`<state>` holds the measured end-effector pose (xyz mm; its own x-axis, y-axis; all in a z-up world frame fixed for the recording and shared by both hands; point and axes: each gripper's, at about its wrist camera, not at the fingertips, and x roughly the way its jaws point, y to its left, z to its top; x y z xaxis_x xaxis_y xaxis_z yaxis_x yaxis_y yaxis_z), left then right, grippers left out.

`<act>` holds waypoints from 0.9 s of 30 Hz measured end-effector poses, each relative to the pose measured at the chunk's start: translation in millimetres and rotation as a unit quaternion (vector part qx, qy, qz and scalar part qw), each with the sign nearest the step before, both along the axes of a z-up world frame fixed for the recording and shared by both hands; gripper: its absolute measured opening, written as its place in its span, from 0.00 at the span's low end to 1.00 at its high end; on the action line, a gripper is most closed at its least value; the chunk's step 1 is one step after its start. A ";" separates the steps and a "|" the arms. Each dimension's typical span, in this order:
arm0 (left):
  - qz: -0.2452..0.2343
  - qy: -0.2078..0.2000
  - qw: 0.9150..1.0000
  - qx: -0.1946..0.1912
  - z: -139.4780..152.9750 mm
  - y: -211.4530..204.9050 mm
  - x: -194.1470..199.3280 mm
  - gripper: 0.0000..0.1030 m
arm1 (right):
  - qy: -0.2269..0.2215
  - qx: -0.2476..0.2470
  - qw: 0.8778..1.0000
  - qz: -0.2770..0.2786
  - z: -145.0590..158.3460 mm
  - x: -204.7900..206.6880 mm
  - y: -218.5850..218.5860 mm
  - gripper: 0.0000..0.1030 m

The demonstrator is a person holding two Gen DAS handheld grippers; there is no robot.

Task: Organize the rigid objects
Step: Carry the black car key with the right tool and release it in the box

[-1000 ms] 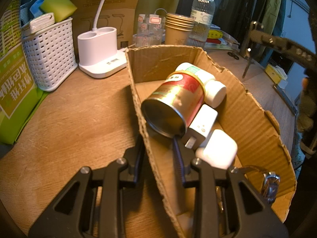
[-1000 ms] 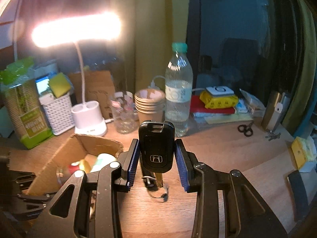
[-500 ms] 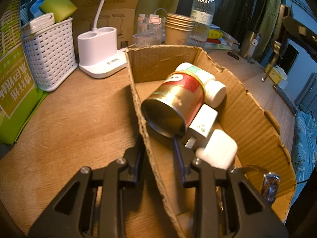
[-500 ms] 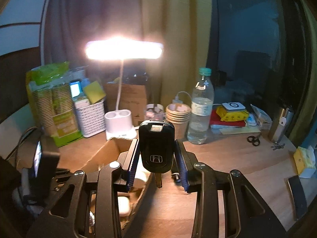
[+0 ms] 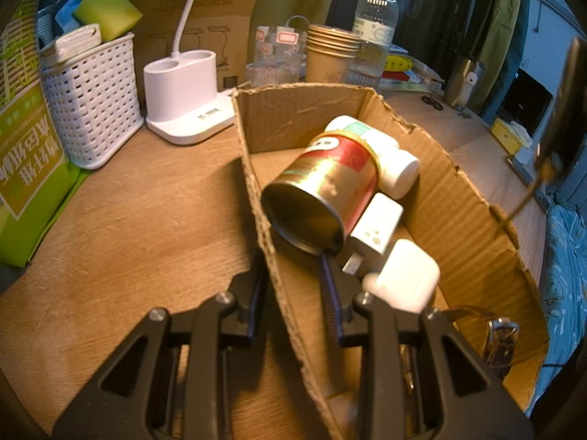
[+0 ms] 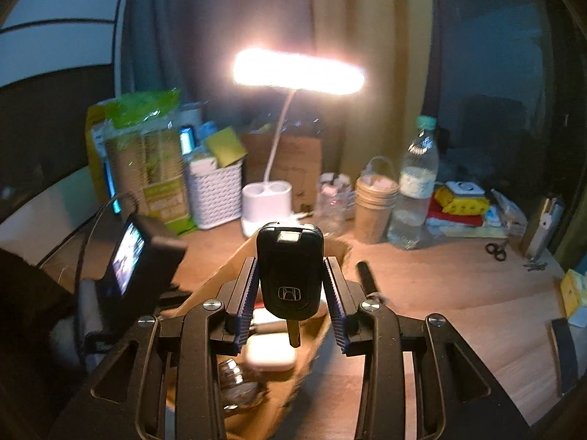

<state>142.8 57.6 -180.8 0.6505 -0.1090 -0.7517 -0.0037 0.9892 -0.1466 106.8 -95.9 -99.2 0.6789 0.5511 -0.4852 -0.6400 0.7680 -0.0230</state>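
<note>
The wooden desk (image 5: 139,220) carried the open cardboard box (image 5: 458,198), and this box serves as the landmark here. Compared with the frame of one second before, the right wrist view had changed most: then the box lay low and to the left of the right gripper (image 6: 290,289), and now the box sat directly under and behind it, with the lit desk lamp (image 6: 299,71) standing higher and more to the right in the picture. The left wrist view was almost the same as before; only a dark blurred shape at the right edge, beyond the box, had changed its place.

The left gripper (image 5: 293,282) was closed on the near left wall of the box, one finger outside and one inside, as it was one second before. Inside the box lay a red and gold can (image 5: 323,190) on its side, behind it a white bottle (image 5: 389,157), in front of the can a white charger (image 5: 374,227), then a white case (image 5: 407,275), and a watch (image 5: 502,333) at the near right corner.

The right gripper was clamped on the car key (image 6: 290,271), its blue ribbed pads pressing both sides of the body. The key was black and rounded, with a silver emblem on its lower part and a pale patch at the top. It stood upright, and its metal blade pointed down over the white case in the box. The key was held in the air above the near part of the box and did not touch it.
</note>
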 end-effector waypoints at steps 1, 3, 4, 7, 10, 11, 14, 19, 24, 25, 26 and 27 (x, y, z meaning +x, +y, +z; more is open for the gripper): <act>0.000 0.000 1.000 0.000 0.0 0.1 0.1 0.29 | 0.005 -0.001 1.000 0.003 -2.6 -1.7 2.6 0.37; 0.000 0.000 1.000 0.000 0.0 0.0 0.0 0.29 | 0.016 -0.002 1.000 0.008 -9.2 -3.8 6.1 0.37; 0.000 0.000 1.000 0.000 -0.1 0.1 0.1 0.29 | 0.021 -0.002 1.000 0.008 -11.6 -4.3 6.9 0.37; 0.000 0.000 1.000 0.000 0.0 0.1 0.1 0.29 | 0.040 -0.006 0.999 0.006 -21.8 -2.3 8.0 0.37; 0.000 0.000 1.000 0.000 0.0 0.0 0.0 0.29 | 0.054 -0.012 0.998 -0.001 -29.4 2.4 7.5 0.37; 0.000 0.000 1.000 0.000 0.0 0.0 0.0 0.29 | 0.059 -0.016 0.998 -0.005 -32.7 5.1 7.5 0.37; 0.000 0.000 1.000 0.000 0.0 0.0 0.0 0.29 | 0.068 -0.025 0.997 -0.017 -40.4 11.4 8.5 0.37; 0.000 0.000 1.000 0.000 0.0 -0.3 0.2 0.29 | 0.069 -0.037 0.997 -0.028 -47.7 18.5 11.1 0.37; 0.000 0.000 1.000 0.000 0.1 -0.4 0.1 0.29 | 0.069 -0.045 0.996 -0.037 -50.2 25.4 11.6 0.37; 0.000 0.000 1.000 0.000 0.1 -0.4 0.2 0.29 | 0.070 -0.047 0.996 -0.040 -50.9 27.5 12.0 0.37; 0.000 0.000 1.000 0.000 0.1 -0.4 0.1 0.29 | 0.068 -0.052 0.995 -0.045 -52.1 29.7 12.9 0.37; 0.000 0.000 1.000 0.000 0.1 -0.4 0.1 0.29 | 0.066 -0.057 0.995 -0.049 -53.2 31.1 13.7 0.37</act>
<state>142.9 57.1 -180.8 0.6505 -0.1096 -0.7515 -0.0031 0.9891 -0.1469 137.9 -82.2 -152.4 0.6529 0.4215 -0.6293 -0.5657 0.8238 -0.0352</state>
